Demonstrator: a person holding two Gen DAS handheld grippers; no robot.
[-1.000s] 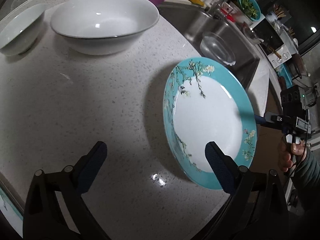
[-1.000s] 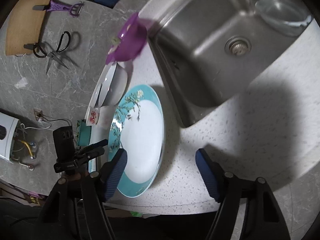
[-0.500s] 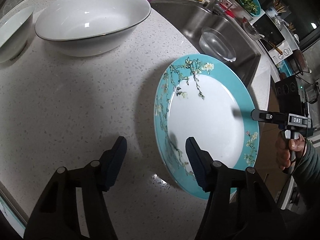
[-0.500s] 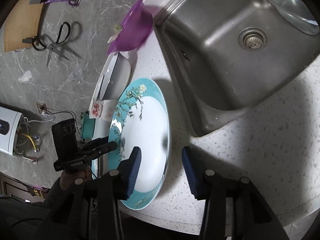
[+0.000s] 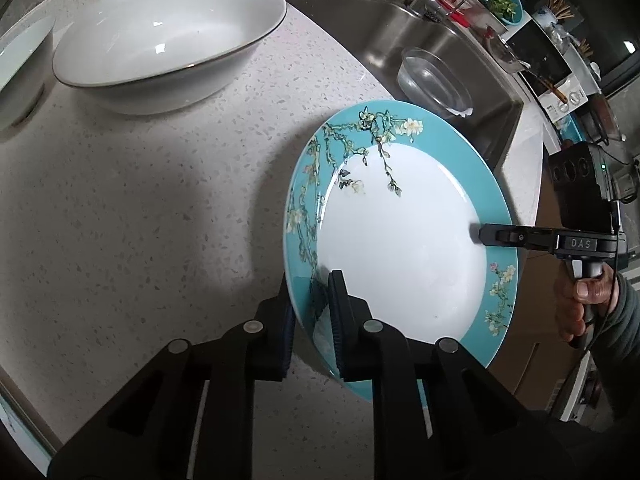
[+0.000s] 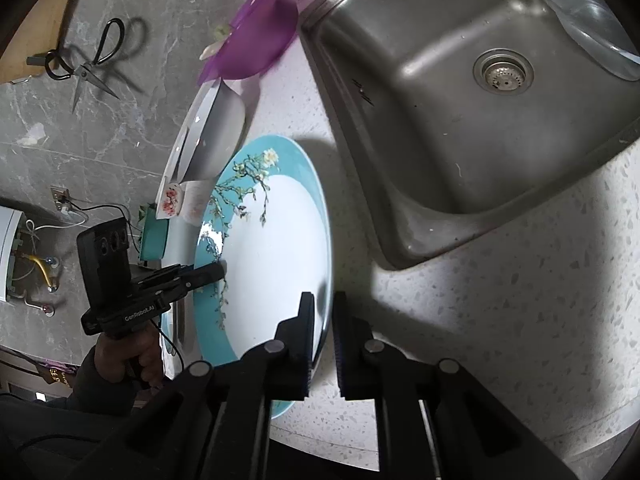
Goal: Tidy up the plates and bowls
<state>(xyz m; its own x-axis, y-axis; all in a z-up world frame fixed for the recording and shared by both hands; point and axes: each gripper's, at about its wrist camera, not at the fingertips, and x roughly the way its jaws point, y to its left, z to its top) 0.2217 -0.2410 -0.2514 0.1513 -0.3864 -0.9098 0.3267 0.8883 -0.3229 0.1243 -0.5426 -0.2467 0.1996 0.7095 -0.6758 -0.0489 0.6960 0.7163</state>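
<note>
A teal-rimmed plate (image 5: 400, 232) with a blossom pattern lies on the speckled white counter (image 5: 140, 220), overhanging its front edge. My left gripper (image 5: 310, 296) is shut on the plate's near rim. My right gripper (image 6: 323, 312) is shut on the opposite rim; it shows in the left wrist view (image 5: 486, 235) at the plate's right side. The plate also shows in the right wrist view (image 6: 272, 248). A large white bowl (image 5: 168, 36) stands behind the plate and a smaller white bowl (image 5: 20, 68) at far left.
A steel sink (image 6: 460, 92) lies right of the plate, with a clear glass bowl (image 5: 434, 80) in it. A purple bowl (image 6: 256, 40) sits behind the white bowl. Scissors (image 6: 92, 60) hang on the wall. The counter's front edge (image 6: 400, 436) is close.
Both grippers have closed from wide open onto opposite rims of the teal plate, moving in toward it.
</note>
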